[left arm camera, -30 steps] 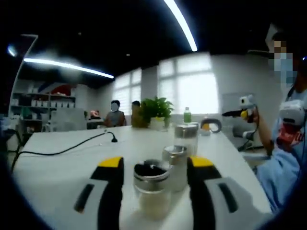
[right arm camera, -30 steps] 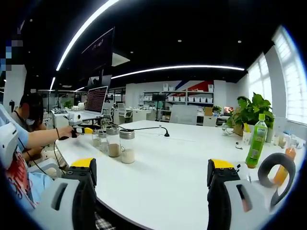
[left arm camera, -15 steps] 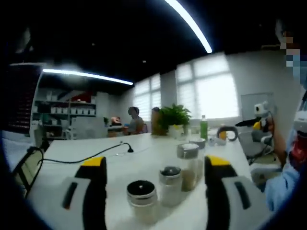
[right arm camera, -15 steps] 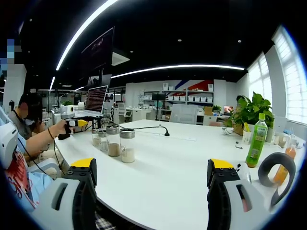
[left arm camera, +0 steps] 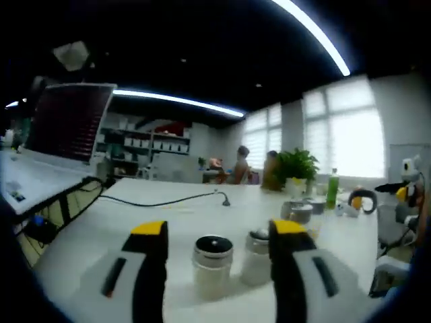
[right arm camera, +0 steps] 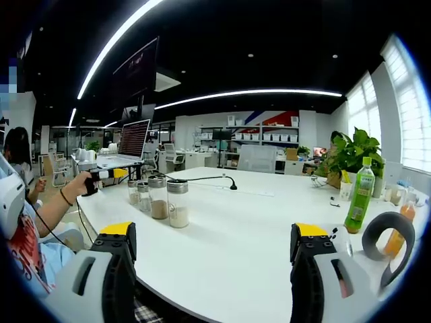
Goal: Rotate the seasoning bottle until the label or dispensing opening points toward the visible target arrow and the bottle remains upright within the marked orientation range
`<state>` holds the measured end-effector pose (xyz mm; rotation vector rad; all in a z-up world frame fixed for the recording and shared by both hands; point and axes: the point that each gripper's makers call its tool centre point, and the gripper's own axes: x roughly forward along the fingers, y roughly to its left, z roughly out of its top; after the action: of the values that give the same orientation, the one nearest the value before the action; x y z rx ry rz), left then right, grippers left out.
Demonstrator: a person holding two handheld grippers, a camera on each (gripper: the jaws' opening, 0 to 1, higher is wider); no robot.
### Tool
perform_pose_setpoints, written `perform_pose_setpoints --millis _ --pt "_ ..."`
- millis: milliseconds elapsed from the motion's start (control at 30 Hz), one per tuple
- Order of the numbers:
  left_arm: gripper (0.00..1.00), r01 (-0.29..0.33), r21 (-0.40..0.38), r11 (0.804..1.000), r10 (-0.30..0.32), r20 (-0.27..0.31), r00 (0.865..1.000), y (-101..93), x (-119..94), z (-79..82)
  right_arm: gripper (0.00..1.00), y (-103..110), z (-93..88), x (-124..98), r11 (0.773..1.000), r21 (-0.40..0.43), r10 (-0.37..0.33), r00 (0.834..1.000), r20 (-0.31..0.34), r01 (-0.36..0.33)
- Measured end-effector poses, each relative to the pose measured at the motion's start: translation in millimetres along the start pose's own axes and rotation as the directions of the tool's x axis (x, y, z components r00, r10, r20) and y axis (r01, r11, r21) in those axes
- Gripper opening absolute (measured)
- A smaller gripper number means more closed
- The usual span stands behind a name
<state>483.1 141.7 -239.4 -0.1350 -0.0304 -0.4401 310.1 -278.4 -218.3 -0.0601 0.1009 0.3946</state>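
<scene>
White surface (right arm camera: 236, 229) w/ three jars (right arm camera: 178, 204). My left tongs (left arm camera: 217, 232) gape round the black-lidded jar (left arm camera: 213, 259), untouched. Right tongs (right arm camera: 212, 237) wide, nothing betw.

Grey gripper fingers (left arm camera: 151, 269) with yellow tips and black slots, light blue sleeve (right arm camera: 42, 259), dark wristband (right arm camera: 62, 197)

Left gripper (left arm camera: 214, 252) – jaws spread wide, level, nothing between the pads; right gripper (right arm camera: 214, 252) – likewise agape, empty

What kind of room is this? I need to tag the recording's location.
Probably an open-plan office or lab: a long white table with an open laptop, shelving along the far wall, and other people seated at desks.
</scene>
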Motion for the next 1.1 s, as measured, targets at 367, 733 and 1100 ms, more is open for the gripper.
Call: perform_pose_setpoints --millis 367,733,1100 --pt "0.52 -0.206 -0.011 0.978 0.206 0.016 0.978 -0.2 12 -16.7 0.98 -1 1.8 -3 1.000 -0.002 -0.006 1.000 0.008 0.006" --pt "0.44 -0.278 0.005 0.961 0.278 0.024 0.960 -1.8 21 -27.6 0.98 -3 1.5 -5 1.000 -0.001 -0.010 1.000 0.010 0.010" --pt "0.33 -0.287 0.060 0.956 0.287 0.019 0.958 2.0 24 -33.1 0.97 -3 -0.2 -3 1.000 0.005 -0.006 1.000 0.007 0.006"
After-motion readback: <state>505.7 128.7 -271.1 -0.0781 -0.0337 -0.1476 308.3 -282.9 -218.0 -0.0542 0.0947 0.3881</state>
